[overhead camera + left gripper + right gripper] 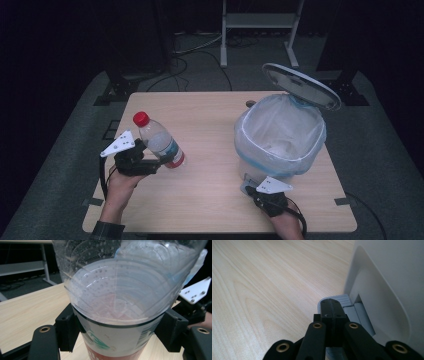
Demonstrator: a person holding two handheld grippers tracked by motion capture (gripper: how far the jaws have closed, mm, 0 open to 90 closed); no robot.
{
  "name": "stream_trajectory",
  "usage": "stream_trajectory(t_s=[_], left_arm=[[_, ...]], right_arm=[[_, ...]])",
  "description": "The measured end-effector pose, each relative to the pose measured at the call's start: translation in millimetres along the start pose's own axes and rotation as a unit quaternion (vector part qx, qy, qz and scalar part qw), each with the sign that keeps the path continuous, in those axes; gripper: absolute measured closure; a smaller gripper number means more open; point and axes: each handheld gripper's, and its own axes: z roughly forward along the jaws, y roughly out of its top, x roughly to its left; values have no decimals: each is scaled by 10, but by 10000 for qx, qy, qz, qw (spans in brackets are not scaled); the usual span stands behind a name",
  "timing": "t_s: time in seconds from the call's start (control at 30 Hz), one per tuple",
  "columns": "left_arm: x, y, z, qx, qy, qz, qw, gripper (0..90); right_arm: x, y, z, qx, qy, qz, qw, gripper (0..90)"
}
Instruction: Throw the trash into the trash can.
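Note:
A clear plastic bottle (157, 140) with a red cap and a label near its base is tilted above the left half of the table, cap toward the far left. My left gripper (167, 159) is shut on its lower body, and in the left gripper view the bottle (117, 302) is clamped between both black jaws. A white pedal bin (280, 135) lined with a translucent bag stands at the right, its lid (302, 86) raised. My right gripper (252, 189) is shut, jaws together with nothing between them. Its tips (332, 306) rest on the bin's grey pedal (359, 315).
The light wooden table (210, 200) has bare room between the bottle and the bin. A small dark round object (250, 104) lies behind the bin. On the floor beyond the far edge are a white metal frame (260, 22) and cables (185, 65).

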Motion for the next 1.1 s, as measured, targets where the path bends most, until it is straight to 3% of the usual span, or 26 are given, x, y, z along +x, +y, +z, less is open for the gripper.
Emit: stream_trajectory(t_s=[0.1,0.7,1.1], left_arm=[[-3,52,29,-103,-73,-55,9999,286],[-85,428,242,-349,-411,104,9985,287],[-107,645,335,-609,-741,-5,9954,289]], right_arm=[[-6,0,2,-24,-3,-43,10000,900],[-8,-2,2,-30,5,-58,10000,900],[-7,-2,1,-23,7,-57,10000,900]])
